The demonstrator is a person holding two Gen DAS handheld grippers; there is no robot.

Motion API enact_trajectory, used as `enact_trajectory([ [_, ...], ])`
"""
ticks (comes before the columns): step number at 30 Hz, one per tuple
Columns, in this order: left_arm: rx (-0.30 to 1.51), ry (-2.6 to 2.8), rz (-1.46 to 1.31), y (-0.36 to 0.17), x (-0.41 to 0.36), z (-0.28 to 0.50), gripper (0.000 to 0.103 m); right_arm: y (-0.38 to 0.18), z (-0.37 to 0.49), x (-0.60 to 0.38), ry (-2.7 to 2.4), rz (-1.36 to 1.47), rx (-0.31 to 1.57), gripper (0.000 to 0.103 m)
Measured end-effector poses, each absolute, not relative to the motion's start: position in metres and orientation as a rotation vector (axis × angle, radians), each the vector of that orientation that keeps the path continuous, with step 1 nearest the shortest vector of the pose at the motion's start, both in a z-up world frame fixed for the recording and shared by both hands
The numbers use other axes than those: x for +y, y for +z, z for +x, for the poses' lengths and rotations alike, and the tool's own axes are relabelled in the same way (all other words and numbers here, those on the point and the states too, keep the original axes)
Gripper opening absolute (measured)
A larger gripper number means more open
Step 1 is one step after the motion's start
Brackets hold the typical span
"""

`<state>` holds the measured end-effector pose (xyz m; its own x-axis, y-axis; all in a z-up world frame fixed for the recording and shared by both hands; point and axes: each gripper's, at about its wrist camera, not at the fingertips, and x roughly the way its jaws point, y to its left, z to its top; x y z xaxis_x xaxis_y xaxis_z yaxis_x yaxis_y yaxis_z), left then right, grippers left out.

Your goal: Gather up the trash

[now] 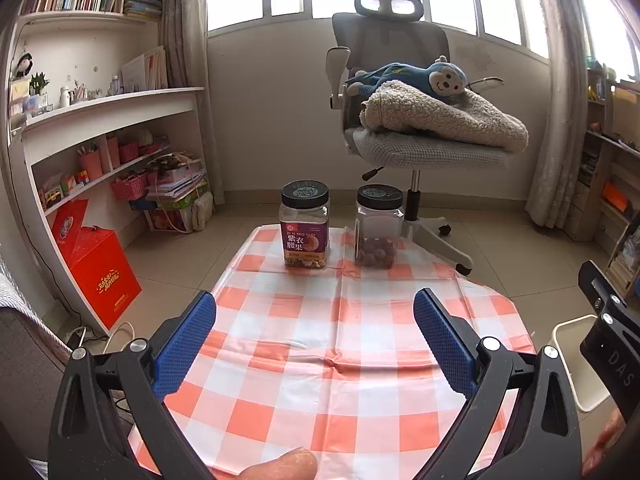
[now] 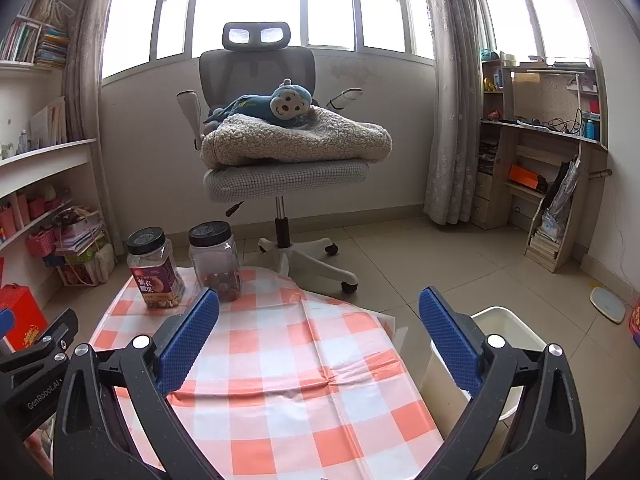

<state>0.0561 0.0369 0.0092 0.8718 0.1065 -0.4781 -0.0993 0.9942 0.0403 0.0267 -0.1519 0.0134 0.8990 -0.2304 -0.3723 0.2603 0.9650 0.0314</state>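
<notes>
A low table under an orange-and-white checked cloth fills the foreground. At its far end stand two black-lidded clear jars: a labelled nut jar and a jar of dark round snacks. A white bin stands on the floor right of the table. My left gripper hovers open over the cloth, with nothing between its blue pads. My right gripper is open too, over the table's right edge beside the bin. No loose trash shows on the cloth.
A grey office chair with a fleece blanket and a blue monkey toy stands behind the table. White shelves and a red box are at the left. A wooden desk unit is at the right. Tiled floor lies around the table.
</notes>
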Motion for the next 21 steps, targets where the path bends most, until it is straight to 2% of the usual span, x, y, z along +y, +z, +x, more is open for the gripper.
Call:
enact_trajectory([
  [21,0.537,0.068,-0.040,0.011,0.034,0.059,0.096,0.008,0.035,-0.152,-0.228,0.058,0.409,0.096],
])
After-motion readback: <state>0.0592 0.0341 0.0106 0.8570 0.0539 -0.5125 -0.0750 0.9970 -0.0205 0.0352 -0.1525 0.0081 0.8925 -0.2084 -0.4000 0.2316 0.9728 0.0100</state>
